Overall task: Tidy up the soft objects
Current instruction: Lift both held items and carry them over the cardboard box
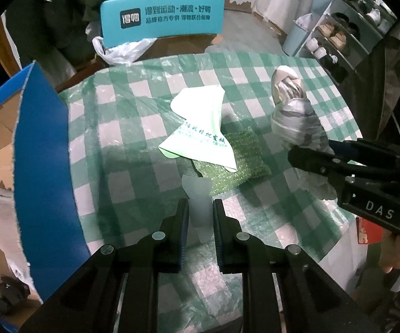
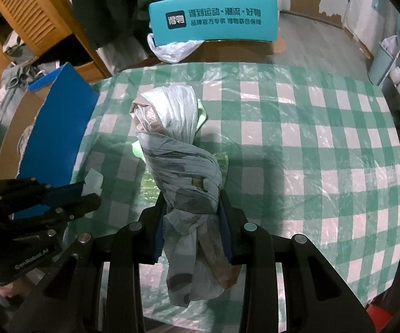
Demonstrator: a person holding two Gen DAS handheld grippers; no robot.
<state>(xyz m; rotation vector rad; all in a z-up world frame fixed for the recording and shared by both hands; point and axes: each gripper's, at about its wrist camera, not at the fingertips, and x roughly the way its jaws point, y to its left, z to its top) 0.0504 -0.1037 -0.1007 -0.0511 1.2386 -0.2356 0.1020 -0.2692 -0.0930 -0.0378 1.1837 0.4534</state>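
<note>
Grippers clamped: R point(image 2: 191, 216) w/ twisted bag bundle point(image 2: 177, 149), L point(image 1: 200, 216) w/ translucent strip point(image 1: 198, 202).

A grey plastic-wrapped bundle point(image 2: 177, 155), twisted and knotted, hangs tilted above the checked cloth. A pale translucent scrap point(image 1: 197, 202) is raised off it. A mint-green printed bag point(image 1: 200, 127) lies crumpled, partly overlapping a green bubble-wrap sheet point(image 1: 238, 163).

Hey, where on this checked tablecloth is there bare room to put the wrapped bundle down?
The wide stretch of tablecloth to the picture's right of the wrapped bundle is bare, out to the table's edge. The middle is crowded: the pale green bag overlaps the green pad. The blue box borders the other edge.
</note>
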